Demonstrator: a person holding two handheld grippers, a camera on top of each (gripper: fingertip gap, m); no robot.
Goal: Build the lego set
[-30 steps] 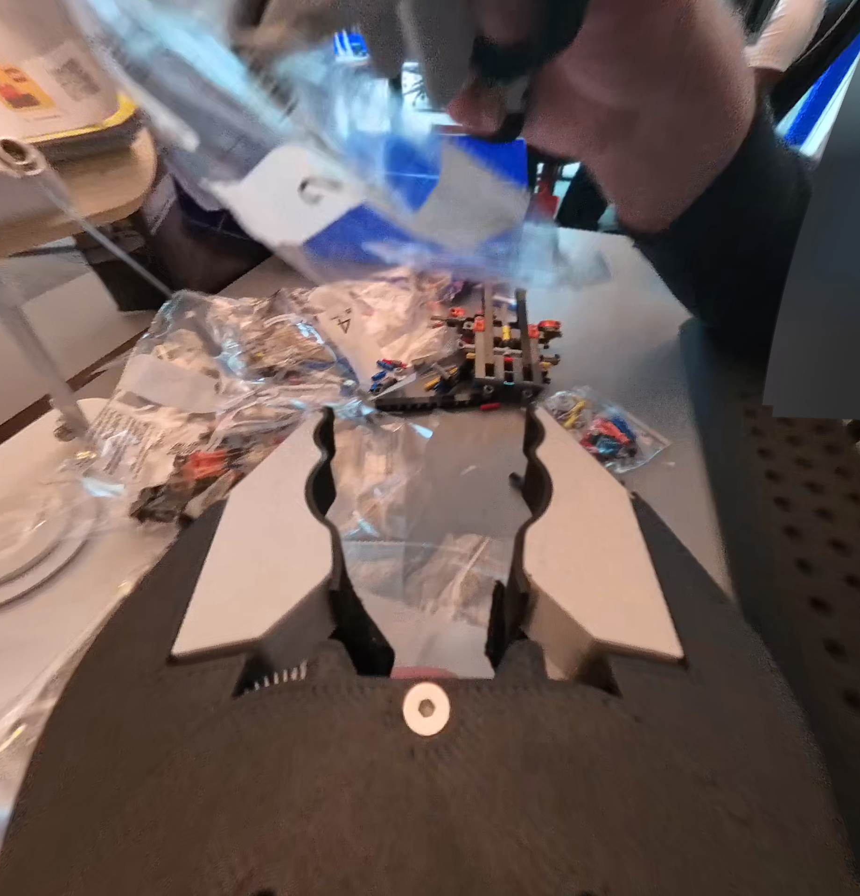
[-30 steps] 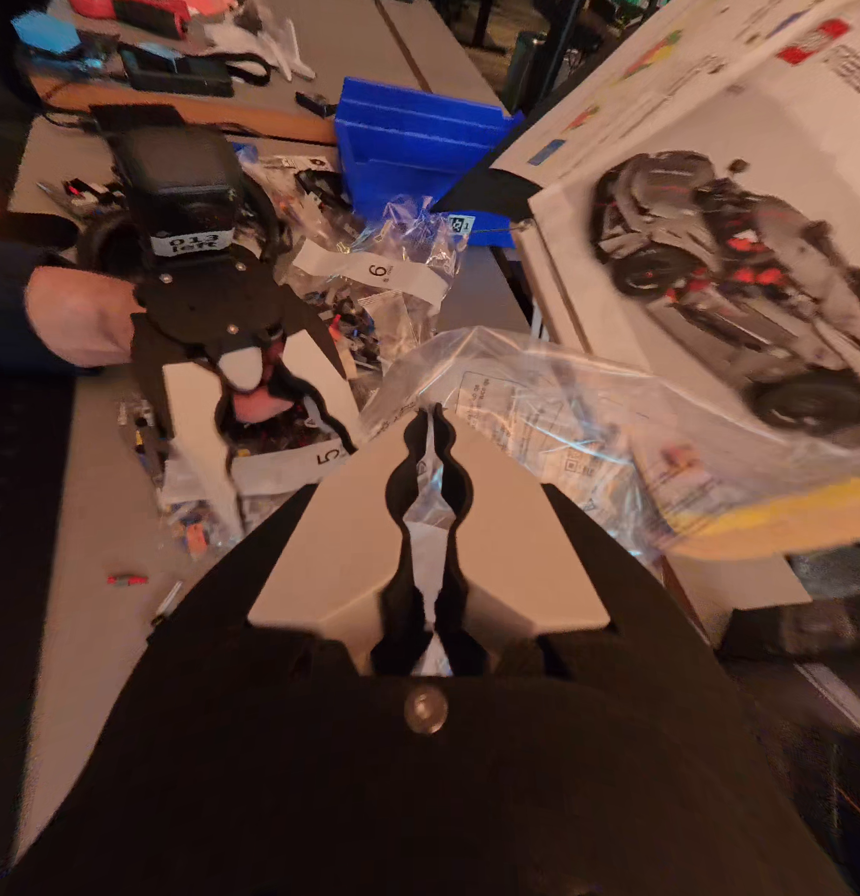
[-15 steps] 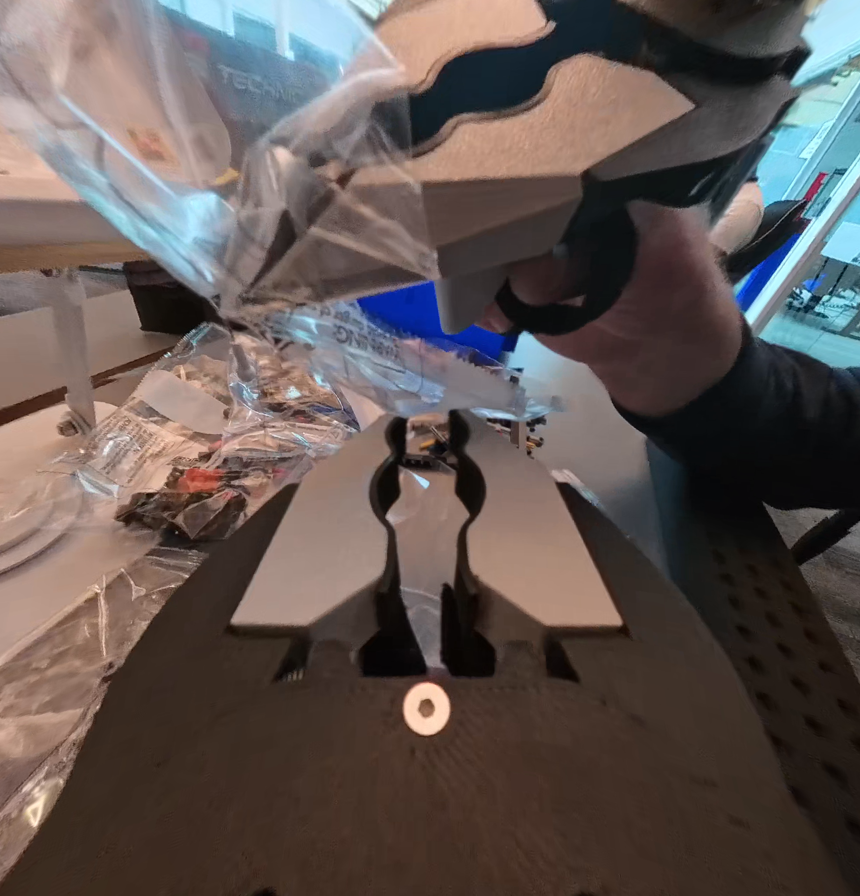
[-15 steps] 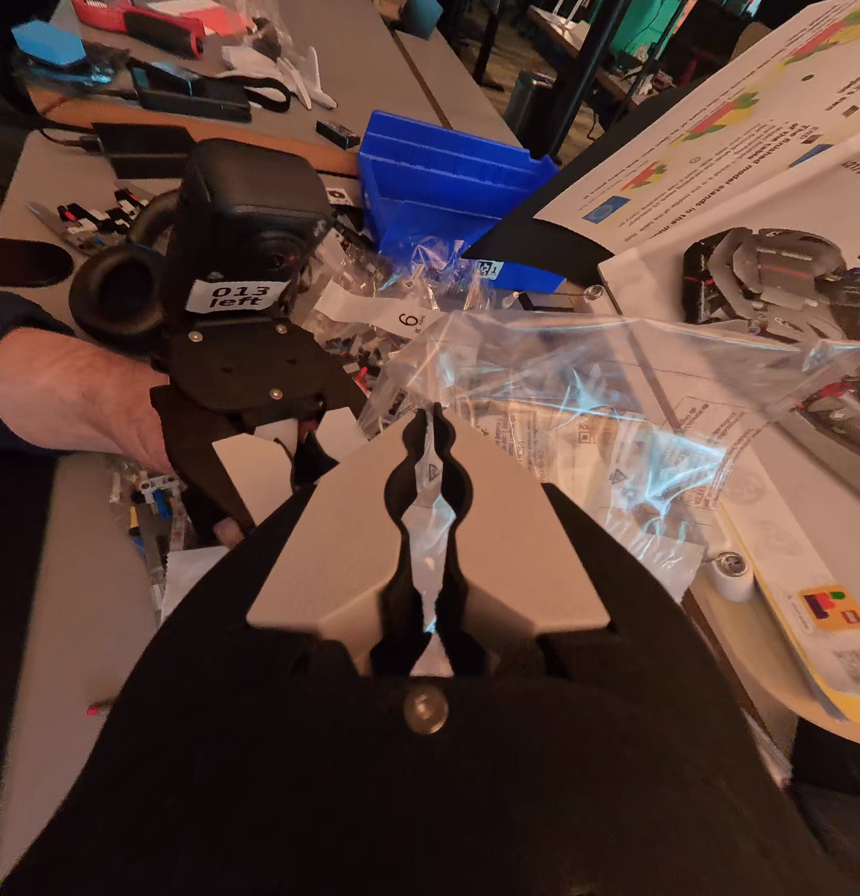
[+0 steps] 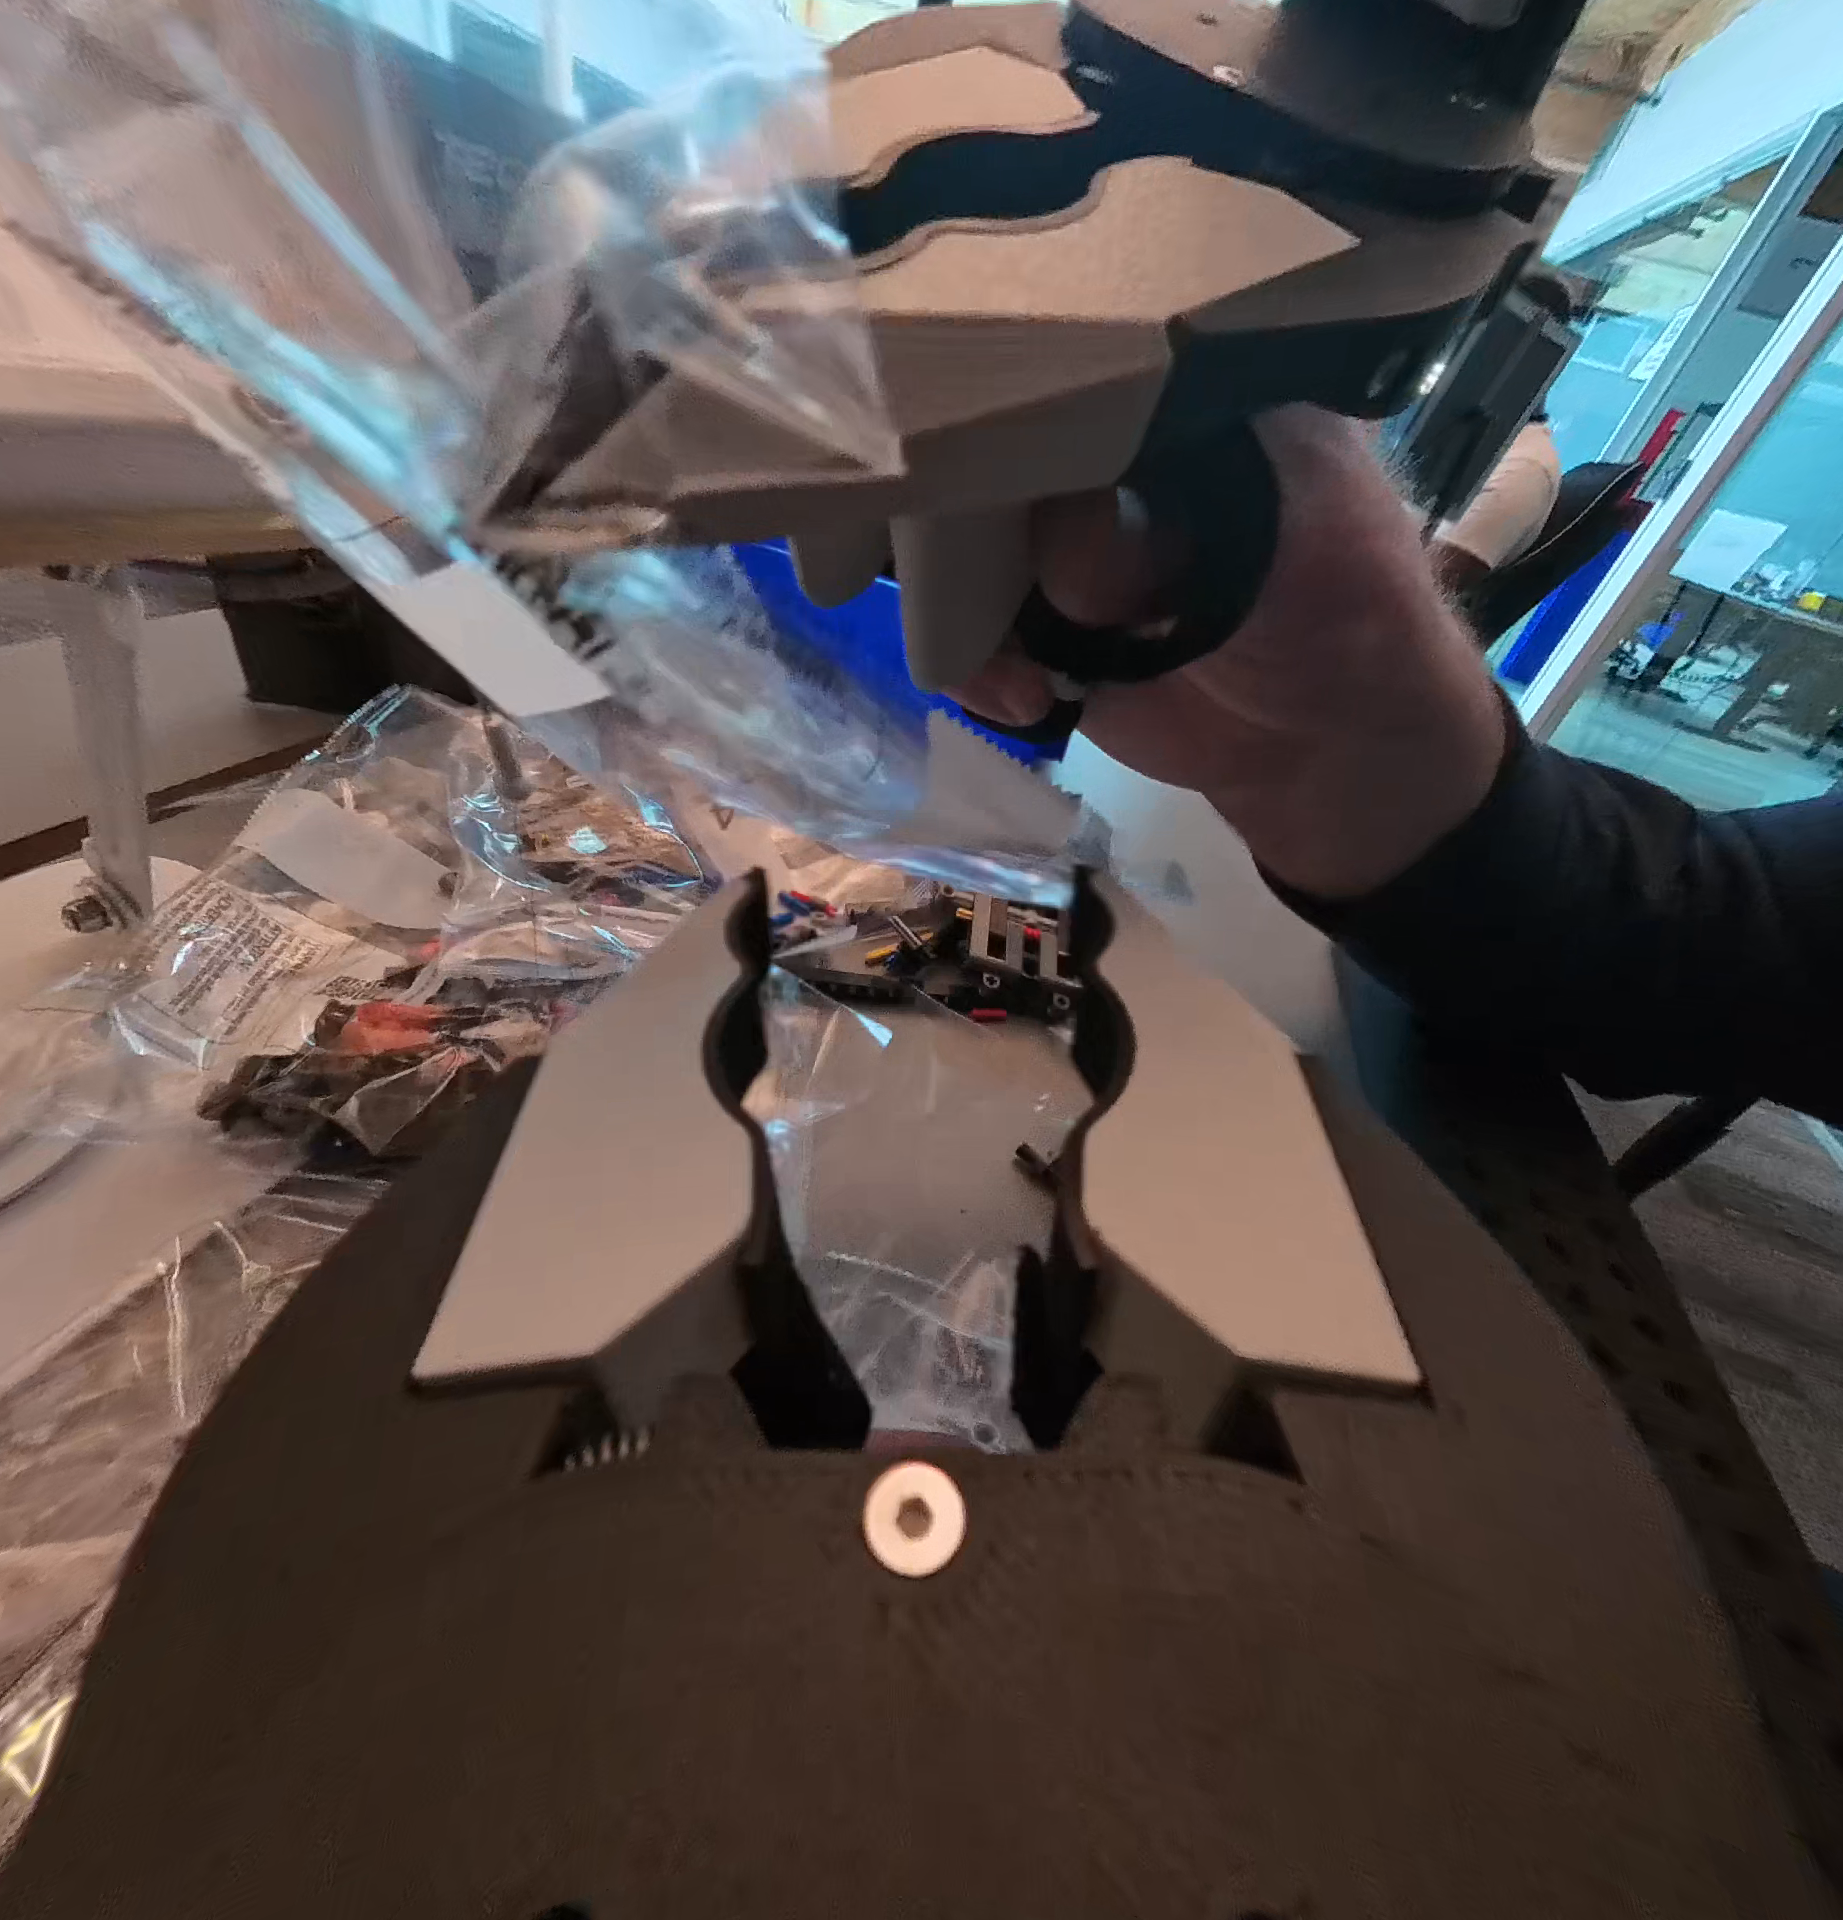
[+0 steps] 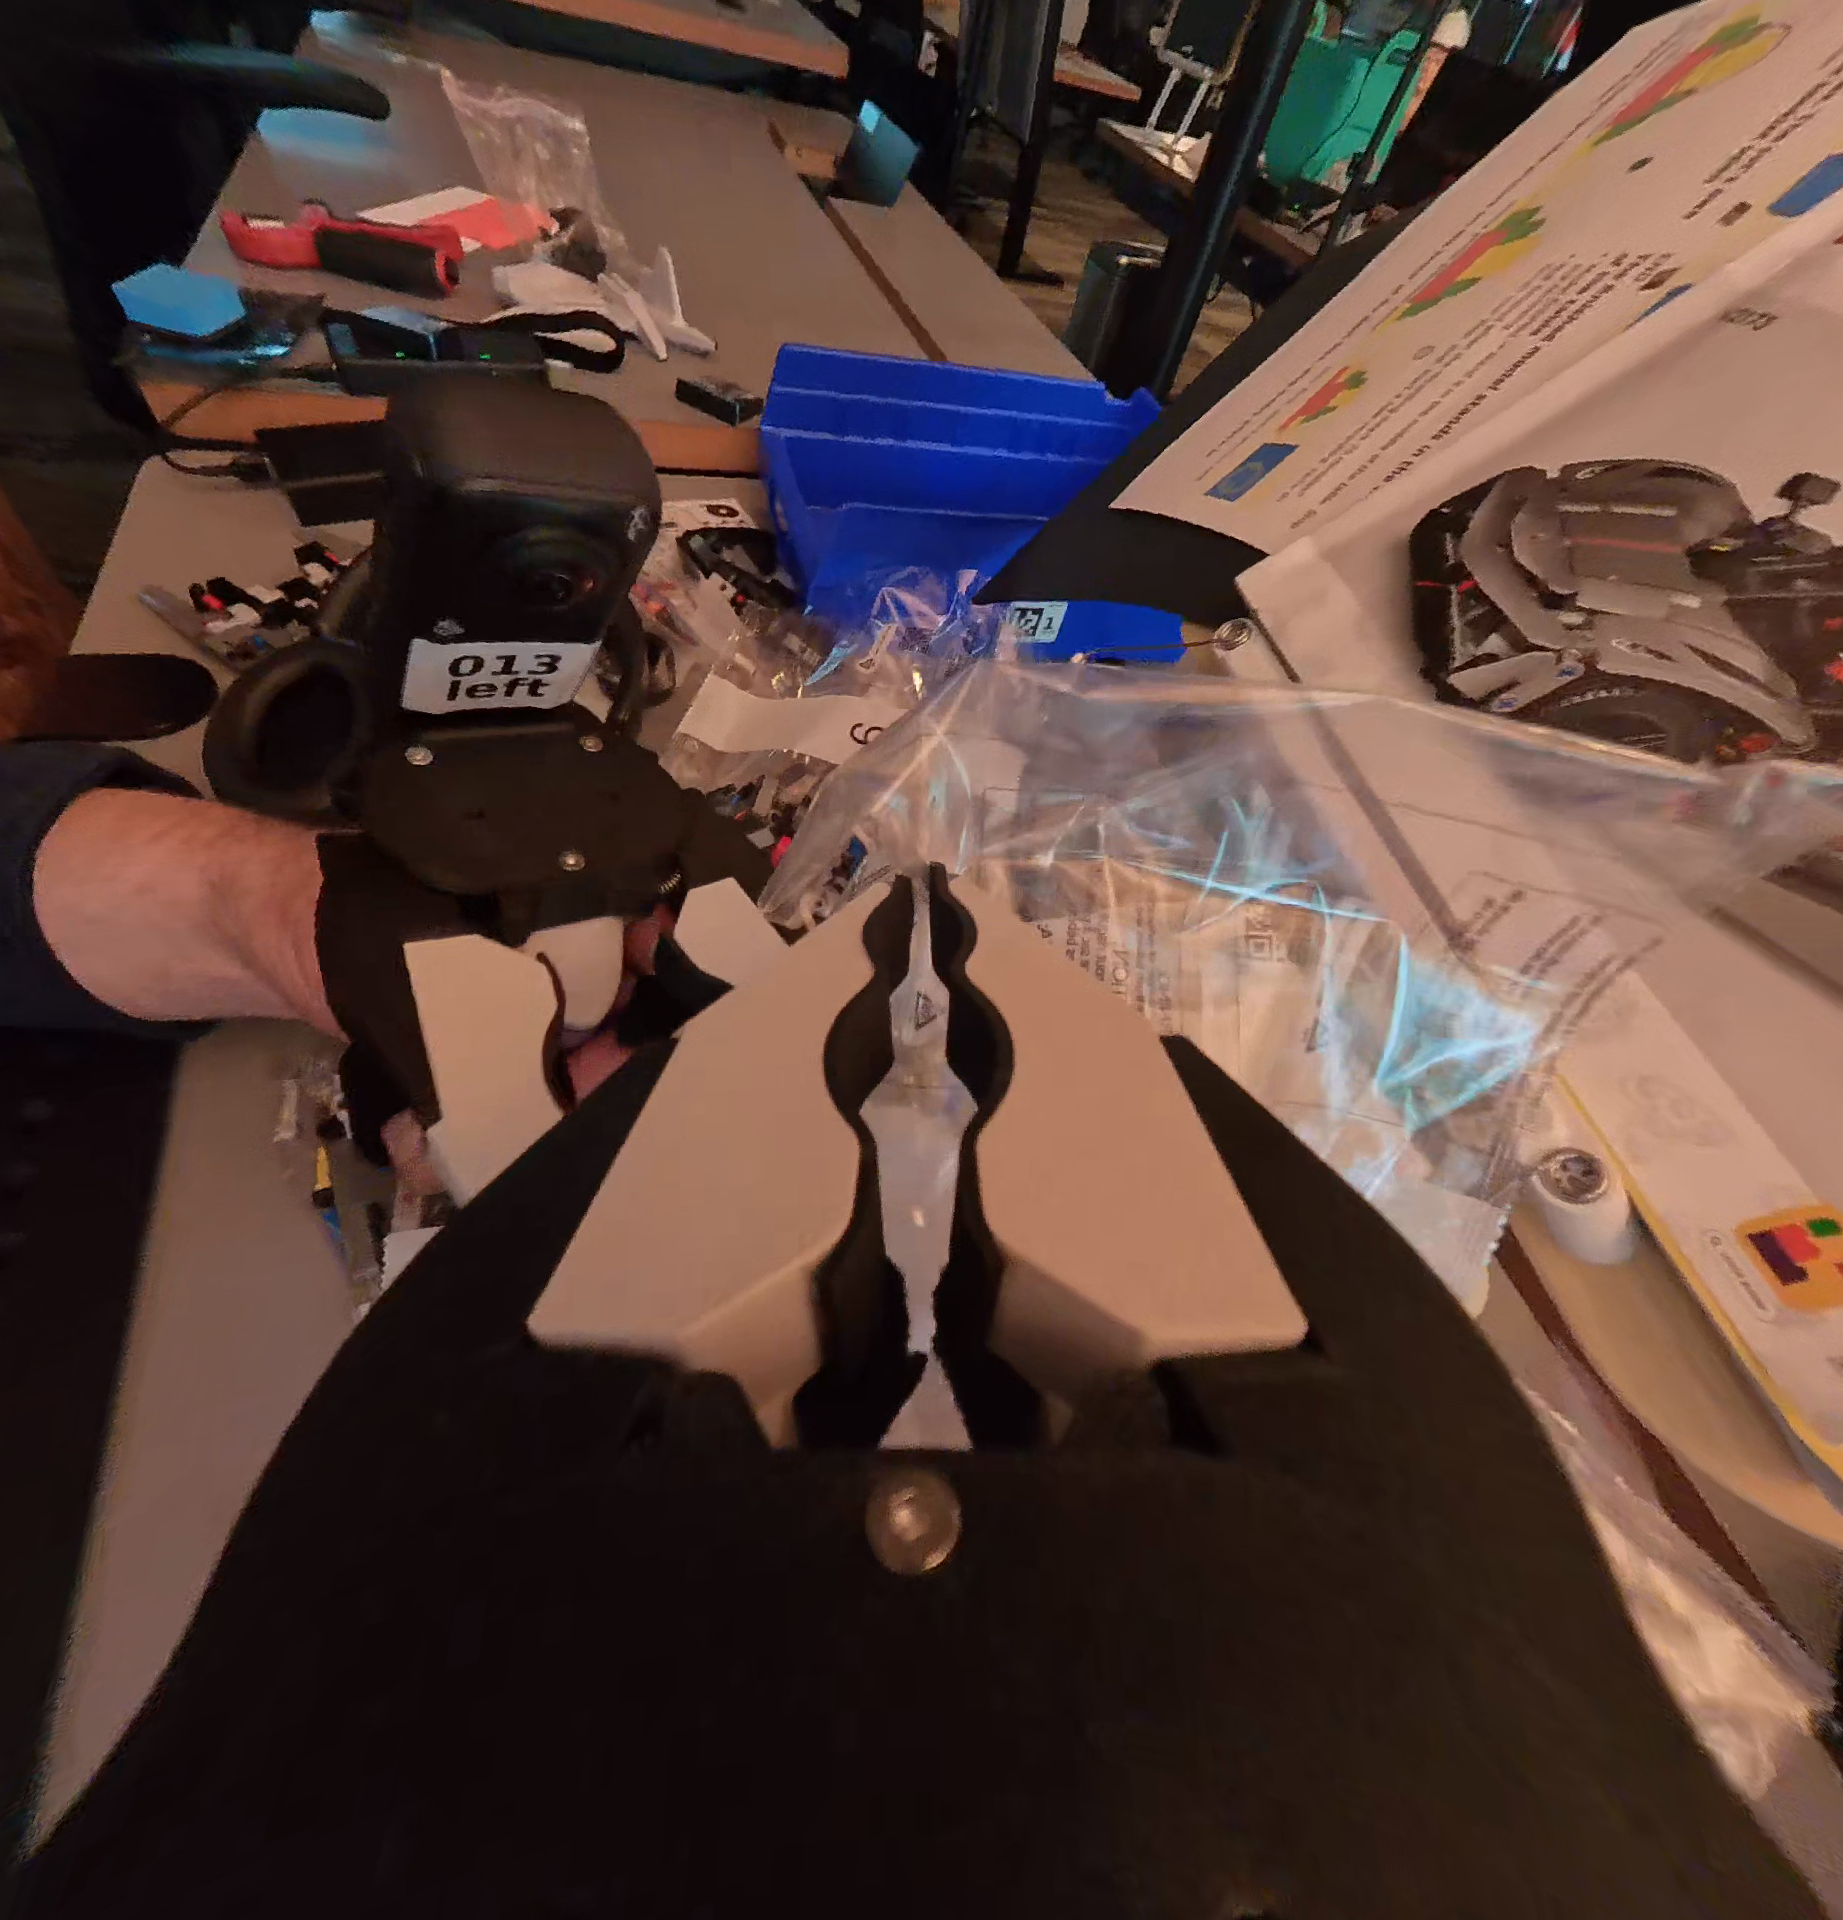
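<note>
My right gripper [image 6: 922,883] is shut on the edge of a clear plastic bag [image 6: 1260,883], which hangs crumpled ahead of it. In the left wrist view the right gripper [image 5: 522,468] is held high with the bag [image 5: 688,644] drooping below it, down to my left fingertips. My left gripper [image 5: 917,904] is open, with nothing pressed between its pads. Beyond it a partly built grey lego frame [image 5: 1010,956] and loose small parts lie on the grey table [image 5: 958,1164]. The left gripper [image 6: 574,1039] also shows in the right wrist view, low over the table.
Several clear bags of lego parts [image 5: 356,977] lie to the left. A blue bin [image 6: 927,468] stands behind them. A large printed set box [image 6: 1623,582] leans at the right. Tools and clutter [image 6: 356,244] lie on the far table. A person's hand [image 5: 1260,707] holds the right gripper. One gripper's finger ends stand about 9 cm off the other's.
My left jaws narrowed almost shut half a second ago and have opened wide again, holding nothing. My right gripper stayed shut on the bag and lifted it above the left gripper.
</note>
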